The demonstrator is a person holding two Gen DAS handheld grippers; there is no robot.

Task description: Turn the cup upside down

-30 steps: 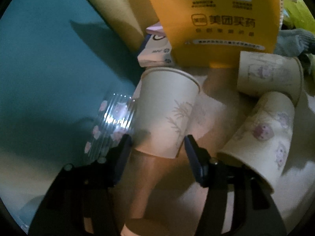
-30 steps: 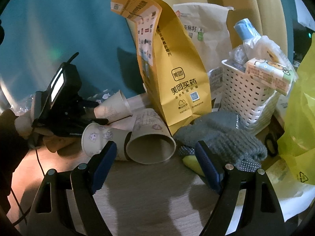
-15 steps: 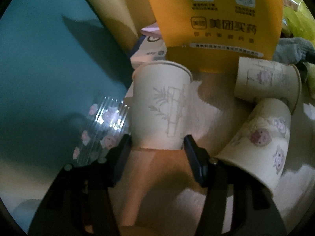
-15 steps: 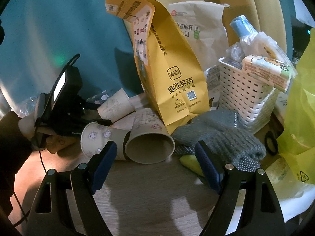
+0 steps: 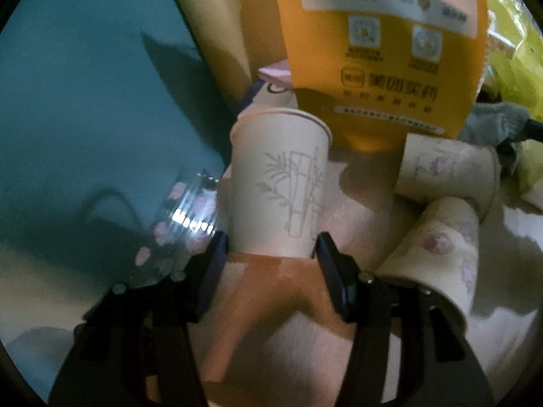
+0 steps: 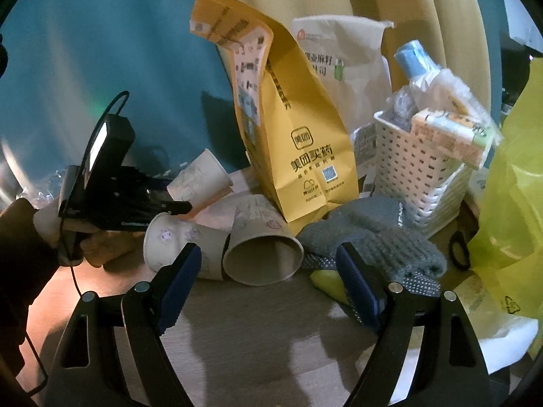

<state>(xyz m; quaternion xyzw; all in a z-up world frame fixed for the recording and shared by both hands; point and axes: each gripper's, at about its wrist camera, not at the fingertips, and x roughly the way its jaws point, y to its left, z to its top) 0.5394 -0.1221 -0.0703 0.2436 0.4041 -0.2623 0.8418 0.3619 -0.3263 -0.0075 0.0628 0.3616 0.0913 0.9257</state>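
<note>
Left claw [image 5: 271, 251] clamped on bamboo-printed paper cup [image 5: 280, 183]; right claw [image 6: 268, 285] apart; yellow paper bag [image 6: 298, 156] printed 美团买药.

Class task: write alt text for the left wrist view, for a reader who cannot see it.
The left hand-held gripper grips the base of a paper cup with a bamboo drawing, held in the air with its rim away from the camera. Two more paper cups lie on their sides to the right, before a yellow paper bag.
</note>
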